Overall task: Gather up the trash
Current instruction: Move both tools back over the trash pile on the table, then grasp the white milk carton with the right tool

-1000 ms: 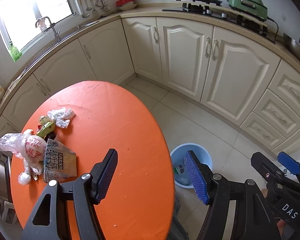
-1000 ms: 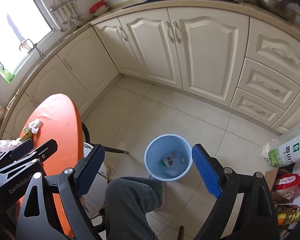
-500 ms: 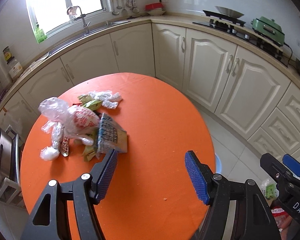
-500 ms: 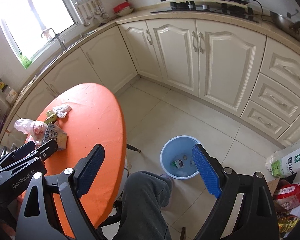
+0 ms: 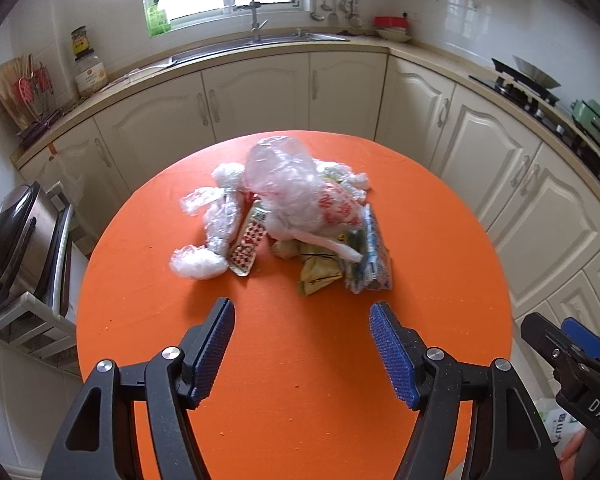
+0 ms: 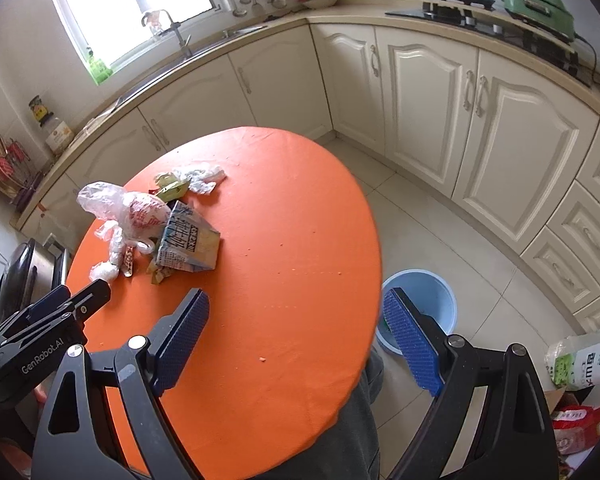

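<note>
Trash (image 5: 296, 220) sits heaped on the orange table (image 5: 300, 360), toward its far side at about twelve o'clock from the left claw (image 5: 302, 344). Wrappers under the clear bag (image 5: 288, 184) are half buried and hard to tell apart. A printed packet (image 6: 188, 240) lies with its long axis running toward the table's near edge. Bare tabletop separates heap and claws. Both claws, left and right (image 6: 296, 338), gape wide, holding nothing. At four o'clock, a blue bin (image 6: 428, 300) stands partly hidden by the table's rim.
</note>
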Motion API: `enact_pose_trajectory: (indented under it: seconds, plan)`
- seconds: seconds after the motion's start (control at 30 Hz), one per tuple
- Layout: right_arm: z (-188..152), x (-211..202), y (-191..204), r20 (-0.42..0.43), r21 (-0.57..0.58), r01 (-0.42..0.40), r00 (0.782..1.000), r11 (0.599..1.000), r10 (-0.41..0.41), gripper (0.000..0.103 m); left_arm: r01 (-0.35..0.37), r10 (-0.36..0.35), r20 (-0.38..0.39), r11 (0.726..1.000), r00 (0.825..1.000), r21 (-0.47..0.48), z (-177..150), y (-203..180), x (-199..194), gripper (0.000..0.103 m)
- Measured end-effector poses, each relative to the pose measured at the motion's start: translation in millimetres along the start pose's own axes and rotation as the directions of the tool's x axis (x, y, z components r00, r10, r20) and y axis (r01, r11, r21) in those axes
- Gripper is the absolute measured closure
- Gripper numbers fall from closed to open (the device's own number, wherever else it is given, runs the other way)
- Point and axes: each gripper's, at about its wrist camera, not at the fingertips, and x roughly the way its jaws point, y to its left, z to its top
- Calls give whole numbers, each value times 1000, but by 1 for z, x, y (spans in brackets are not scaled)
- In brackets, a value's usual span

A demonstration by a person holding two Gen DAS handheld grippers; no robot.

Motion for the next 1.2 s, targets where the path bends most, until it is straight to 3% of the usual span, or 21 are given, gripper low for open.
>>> enact_pose_trajectory:
  seconds: [0.23,0.5,0.83,1.03,1.1,1.2]
  plan:
    - [9,35,47,-84,-72,-47,996,996,40,12,-35,33,-25,993,999,-114,8,52,6,37]
    - [29,78,85,-163,-90,-64,985,994,48,12,-44,35,-54,983,998,-178,19,93,28,37]
    - [49,133,111,-242,-155,-17,970,988,-21,12,-50,26,-107,971,994,-233,32,123,69,37]
    - [53,163,110,-290,-153,-28,957,988,-18,12,-53,26,-119,971,993,-235,40,123,81,37]
    - [53,169,106,-313,-136,-62,950,989,17,13,-51,24,-118,972,993,-229,42,121,84,37]
    - [52,169,101,-330,-110,-146,939,983,102,30,-53,27,-120,974,992,-219,45,112,89,37]
